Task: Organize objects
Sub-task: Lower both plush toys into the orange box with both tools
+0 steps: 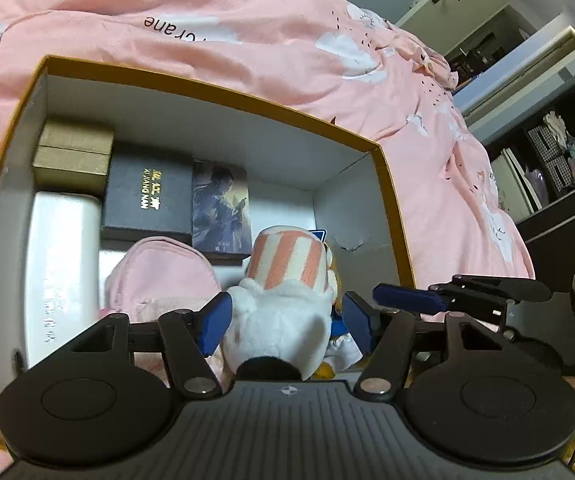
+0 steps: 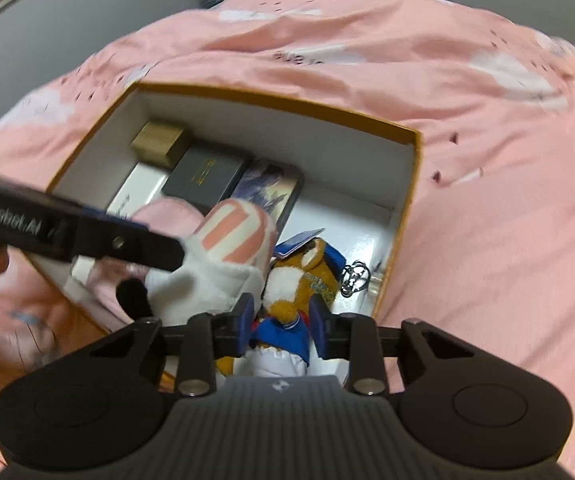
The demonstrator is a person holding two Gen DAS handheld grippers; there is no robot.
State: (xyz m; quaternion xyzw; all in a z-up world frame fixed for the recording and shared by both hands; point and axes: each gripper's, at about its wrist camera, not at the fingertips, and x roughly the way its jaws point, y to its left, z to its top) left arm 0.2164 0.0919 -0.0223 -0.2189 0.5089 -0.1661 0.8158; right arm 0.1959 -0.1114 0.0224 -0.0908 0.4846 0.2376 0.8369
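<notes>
An open box with an orange rim (image 1: pixel 223 94) (image 2: pixel 287 104) lies on the pink bedding. My left gripper (image 1: pixel 287 320) is shut on a white plush toy with a pink-striped hat (image 1: pixel 283 292) (image 2: pixel 223 256), held over the box's near side. My right gripper (image 2: pixel 283 328) is shut on a brown plush toy in blue clothes (image 2: pixel 295 284), just right of the white one; in the left wrist view the brown toy (image 1: pixel 333 276) is mostly hidden. The right gripper's fingers (image 1: pixel 407 300) show beside the left gripper.
Inside the box lie a gold box (image 1: pixel 73 156), a black box with gold lettering (image 1: pixel 147 192), a picture box (image 1: pixel 221 208), a white box (image 1: pixel 61 264), a pink plush (image 1: pixel 159 276) and a metal key ring (image 2: pixel 353 276). Dark shelves (image 1: pixel 555 160) stand at the right.
</notes>
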